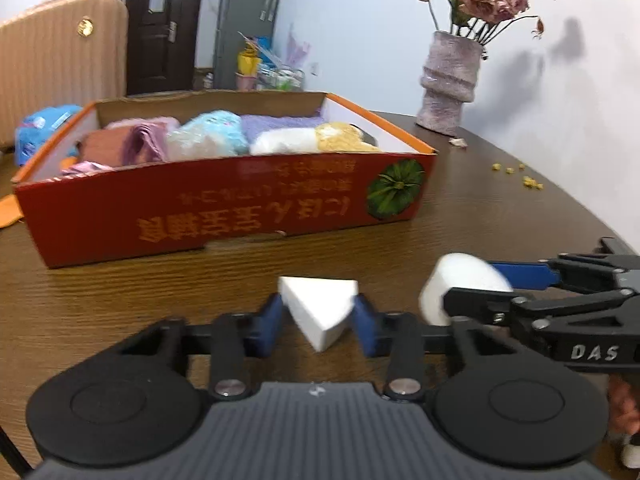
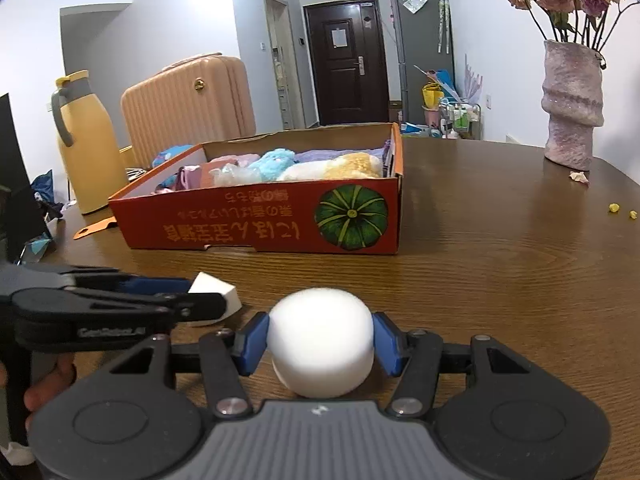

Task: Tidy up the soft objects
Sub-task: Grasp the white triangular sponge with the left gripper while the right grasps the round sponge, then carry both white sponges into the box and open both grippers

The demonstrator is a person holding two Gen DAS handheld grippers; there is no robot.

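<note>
A red cardboard box (image 1: pixel 224 204) with a pumpkin printed on its near side sits across the middle of the left wrist view, open at the top and packed with soft things: a brownish folded cloth (image 1: pixel 106 146) at the left, a pink one (image 1: pixel 146 142) beside it, a fluffy blue piece (image 1: pixel 224 132), a purple towel (image 1: pixel 276 124) behind, then a white plush (image 1: pixel 282 140) and a yellow plush (image 1: pixel 344 138) at the right end. What lies under them is hidden by the box wall.

Low in the centre of that frame the left tool (image 1: pixel 318 316) is clamped on a white wedge sponge (image 1: pixel 320 308), blue pads pressing both its sides, its point toward the camera. At the lower right, the right tool (image 2: pixel 320 340) grips a round white sponge (image 2: pixel 320 340); in its own view the pads squeeze the sponge from both sides, centre bottom. Both sponges are in front of the box, apart from it, over the wooden counter (image 2: pixel 500 280). Whether either touches the counter I cannot tell.

A ridged pink vase (image 1: pixel 448 80) of dried roses stands at the upper right, with small yellow crumbs (image 1: pixel 520 174) on the counter below it. In the right wrist view a yellow thermos jug (image 2: pixel 86 144) stands at the left; the dark panel at that edge is cut off.
</note>
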